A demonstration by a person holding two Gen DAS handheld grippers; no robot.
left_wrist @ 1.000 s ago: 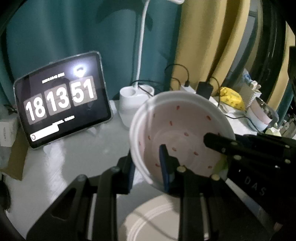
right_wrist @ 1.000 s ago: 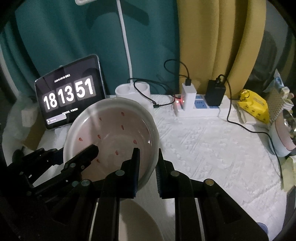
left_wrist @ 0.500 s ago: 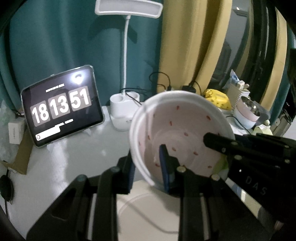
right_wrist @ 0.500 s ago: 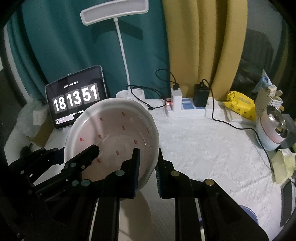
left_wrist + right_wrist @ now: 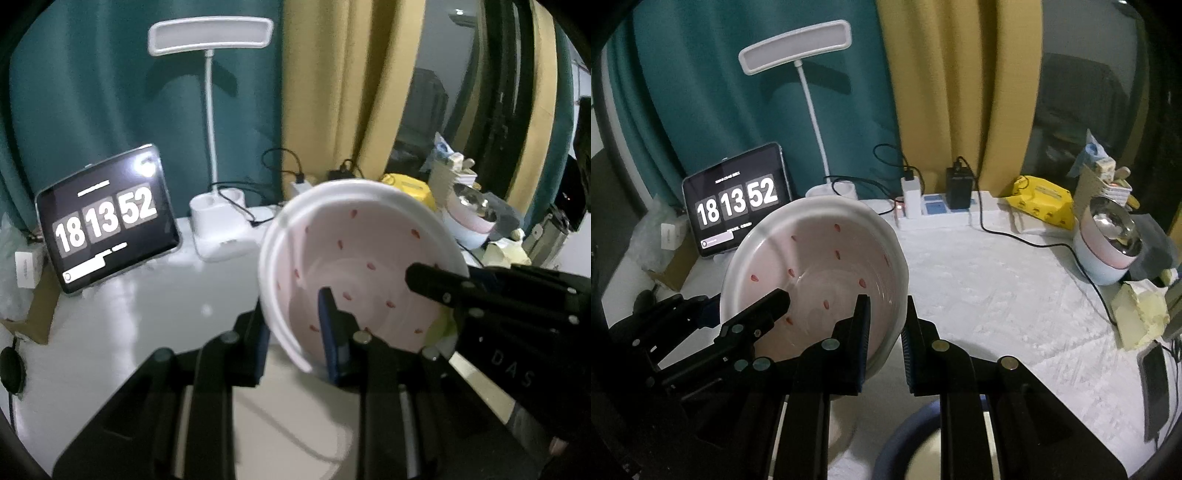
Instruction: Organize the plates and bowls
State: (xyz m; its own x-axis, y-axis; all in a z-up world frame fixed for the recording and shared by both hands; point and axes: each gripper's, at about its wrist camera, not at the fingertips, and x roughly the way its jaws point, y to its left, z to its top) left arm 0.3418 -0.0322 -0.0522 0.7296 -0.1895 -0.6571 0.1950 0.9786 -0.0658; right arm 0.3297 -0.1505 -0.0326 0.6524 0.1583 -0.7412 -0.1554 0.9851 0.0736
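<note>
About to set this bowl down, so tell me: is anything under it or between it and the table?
The speckled bowl is gripped at opposite rims by the left gripper and right gripper. Below it sits a pale plate; a blue-rimmed dish lies beside that. Open tablecloth lies to the right.

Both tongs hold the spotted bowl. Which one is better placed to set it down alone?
Right, probably. The right tongs clamp the bowl by its rim, as the left tongs do, but the blue-rimmed dish lies just below them, with bare cloth beside.
</note>
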